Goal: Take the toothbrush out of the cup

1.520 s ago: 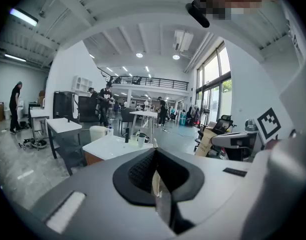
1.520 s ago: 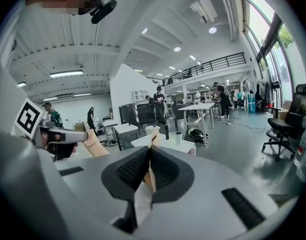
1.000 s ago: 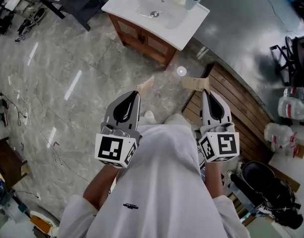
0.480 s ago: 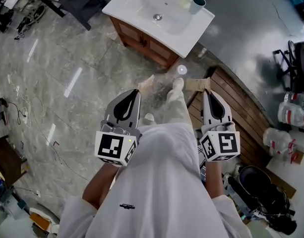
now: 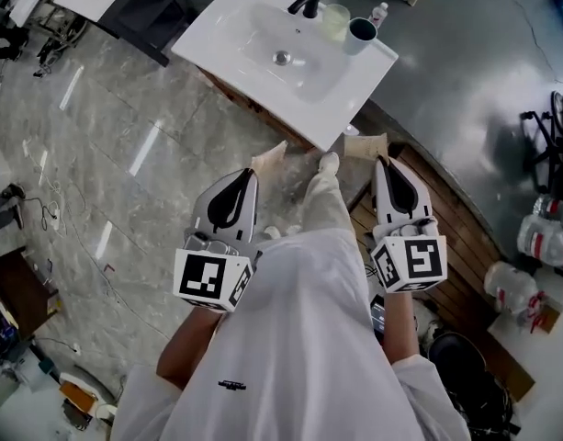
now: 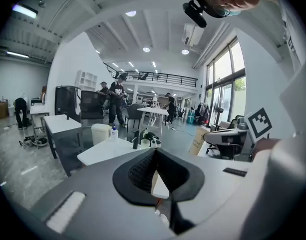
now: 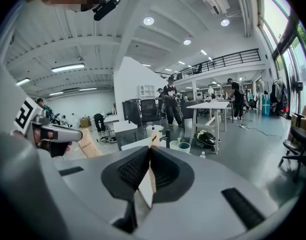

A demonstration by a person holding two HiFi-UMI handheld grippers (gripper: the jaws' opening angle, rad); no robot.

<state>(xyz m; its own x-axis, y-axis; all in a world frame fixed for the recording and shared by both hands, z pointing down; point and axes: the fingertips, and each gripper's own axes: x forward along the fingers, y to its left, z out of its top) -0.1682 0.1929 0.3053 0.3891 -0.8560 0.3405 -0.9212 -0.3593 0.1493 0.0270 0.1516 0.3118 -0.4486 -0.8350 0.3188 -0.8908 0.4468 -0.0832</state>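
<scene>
My left tool (image 5: 251, 175) and right tool (image 5: 383, 161) are both closed and empty, well short of the sink tabletop (image 5: 354, 90); the dark cup (image 5: 361, 33) and pale cup (image 5: 335, 16) stand near its far edge, almost straight ahead of the right tool, the nearer one. I cannot make out the toothbrush, nor which cup holds it.
</scene>
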